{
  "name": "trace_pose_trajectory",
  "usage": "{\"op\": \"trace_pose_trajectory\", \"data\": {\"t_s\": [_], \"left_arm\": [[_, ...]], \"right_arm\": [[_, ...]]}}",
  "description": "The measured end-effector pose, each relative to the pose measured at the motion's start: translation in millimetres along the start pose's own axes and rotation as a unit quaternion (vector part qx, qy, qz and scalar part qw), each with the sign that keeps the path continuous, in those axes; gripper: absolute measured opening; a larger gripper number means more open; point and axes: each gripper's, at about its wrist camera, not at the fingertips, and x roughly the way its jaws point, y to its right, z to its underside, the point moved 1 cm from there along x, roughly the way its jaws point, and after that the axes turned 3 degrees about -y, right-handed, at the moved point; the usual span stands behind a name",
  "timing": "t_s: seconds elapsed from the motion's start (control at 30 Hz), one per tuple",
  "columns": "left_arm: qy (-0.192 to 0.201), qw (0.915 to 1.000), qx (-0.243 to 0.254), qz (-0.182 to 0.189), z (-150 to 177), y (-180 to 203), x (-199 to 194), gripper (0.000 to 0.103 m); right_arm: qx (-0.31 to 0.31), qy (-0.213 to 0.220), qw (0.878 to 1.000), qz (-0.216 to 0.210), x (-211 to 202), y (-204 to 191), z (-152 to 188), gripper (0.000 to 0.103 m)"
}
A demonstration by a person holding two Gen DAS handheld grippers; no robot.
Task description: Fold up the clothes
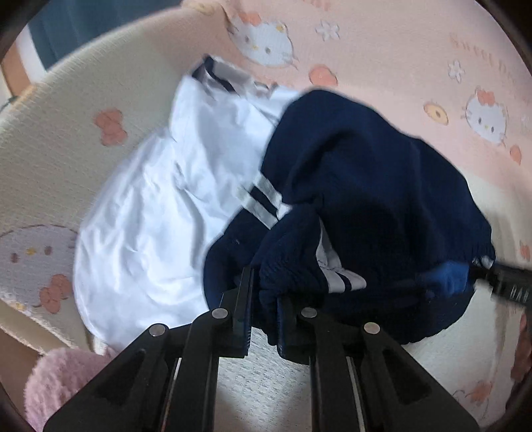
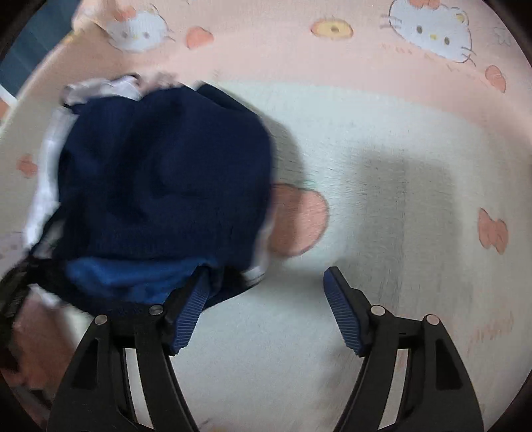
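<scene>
A navy and white garment point(image 1: 349, 186) with striped trim lies bunched on a Hello Kitty blanket point(image 1: 382, 50); its white part point(image 1: 149, 216) spreads to the left. My left gripper point(image 1: 266, 292) is shut on a navy fold of it. My right gripper point(image 2: 266, 282) is open, its left finger point(image 2: 194, 299) touching the edge of the navy bundle point(image 2: 166, 179), nothing between the jaws. The right gripper's tip also shows at the right edge of the left wrist view point(image 1: 498, 282), against the garment.
The cream and pink blanket point(image 2: 365, 149) covers the whole surface. A fluffy pink thing point(image 1: 60, 382) lies at the lower left. A dark blue surface point(image 1: 76, 23) shows beyond the blanket at the upper left.
</scene>
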Motion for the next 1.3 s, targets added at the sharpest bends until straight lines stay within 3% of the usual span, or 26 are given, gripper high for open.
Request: {"op": "trace_pose_trajectory", "data": {"t_s": [0.03, 0.1, 0.17, 0.27, 0.33, 0.43, 0.47, 0.63, 0.73, 0.8, 0.87, 0.93, 1.0, 1.07, 1.1, 1.17, 1.23, 1.27, 1.3], "left_arm": [[-0.013, 0.9998, -0.002, 0.013, -0.2, 2.8, 4.1, 0.013], [-0.04, 0.9975, -0.019, 0.055, -1.4, 2.5, 16.2, 0.011], [-0.03, 0.9966, -0.046, 0.062, -5.9, -2.5, 15.5, 0.008], [0.006, 0.9963, -0.057, 0.064, -12.2, -8.6, -0.3, 0.007], [0.018, 0.9955, -0.051, 0.078, -10.9, -9.9, -12.3, 0.007], [0.029, 0.9921, -0.043, 0.114, -7.2, -10.9, -35.3, 0.007], [0.034, 0.9903, -0.044, 0.127, -6.7, -10.9, -43.5, 0.008], [0.091, 0.9777, -0.013, 0.189, -4.3, 0.3, -111.0, 0.008], [0.103, 0.9698, -0.002, 0.221, -13.5, 10.5, -147.2, 0.008], [0.114, 0.9643, 0.007, 0.239, -19.3, 17.8, -170.4, 0.008], [0.14, 0.9612, 0.025, 0.236, -22.5, 27.7, -187.6, 0.008], [0.159, 0.9606, 0.048, 0.223, -25.8, 33.0, -201.9, 0.008], [0.132, 0.9651, 0.062, 0.217, -37.3, 44.8, -187.4, 0.008], [0.108, 0.9689, 0.08, 0.208, -47.2, 62.1, -180.5, 0.008], [0.115, 0.9677, 0.096, 0.203, -57.0, 72.0, -187.6, 0.008], [0.167, 0.9581, 0.117, 0.201, -63.8, 77.9, -228.1, 0.008], [0.232, 0.9461, 0.132, 0.183, -68.8, 78.3, -272.6, 0.008], [0.235, 0.9464, 0.131, 0.179, -66.9, 78.1, -275.5, 0.008], [0.221, 0.9495, 0.128, 0.182, -61.2, 77.8, -264.8, 0.008]], "right_arm": [[0.002, 0.015, 1.0, 0.004, -1.8, -0.5, -4.6, 0.075], [-0.021, 0.013, 1.0, 0.003, 1.6, -12.4, -11.6, 0.065], [-0.047, 0.008, 0.999, -0.001, 6.0, -25.4, -18.2, 0.028], [-0.083, 0.012, 0.996, 0.037, -0.2, -43.0, -21.3, 0.014], [-0.078, 0.048, 0.993, 0.077, -22.1, -43.7, -16.4, 0.011], [-0.082, 0.099, 0.979, 0.158, -72.5, -37.9, -0.3, 0.011], [-0.08, 0.113, 0.976, 0.166, -92.3, -35.2, 7.1, 0.011], [-0.05, 0.174, 0.968, 0.175, -191.2, -18.1, 46.3, 0.011], [-0.027, 0.191, 0.966, 0.172, -230.8, -9.4, 52.8, 0.011], [-0.001, 0.209, 0.966, 0.15, -268.5, -4.1, 65.2, 0.011], [0.025, 0.23, 0.965, 0.122, -307.5, 2.0, 75.5, 0.011], [0.033, 0.241, 0.962, 0.127, -320.3, 3.8, 75.8, 0.011], [0.035, 0.242, 0.959, 0.141, -324.1, 8.1, 75.3, 0.011], [0.04, 0.204, 0.965, 0.16, -307.0, 22.9, 69.3, 0.011], [0.042, 0.187, 0.968, 0.164, -302.2, 28.3, 65.1, 0.011], [0.038, 0.206, 0.964, 0.163, -316.9, 27.2, 58.2, 0.011], [0.027, 0.275, 0.943, 0.188, -355.2, 19.0, 59.7, 0.011], [0.025, 0.308, 0.928, 0.21, -372.1, 14.7, 62.2, 0.011], [0.032, 0.319, 0.921, 0.221, -377.2, 16.0, 66.8, 0.011]]}}
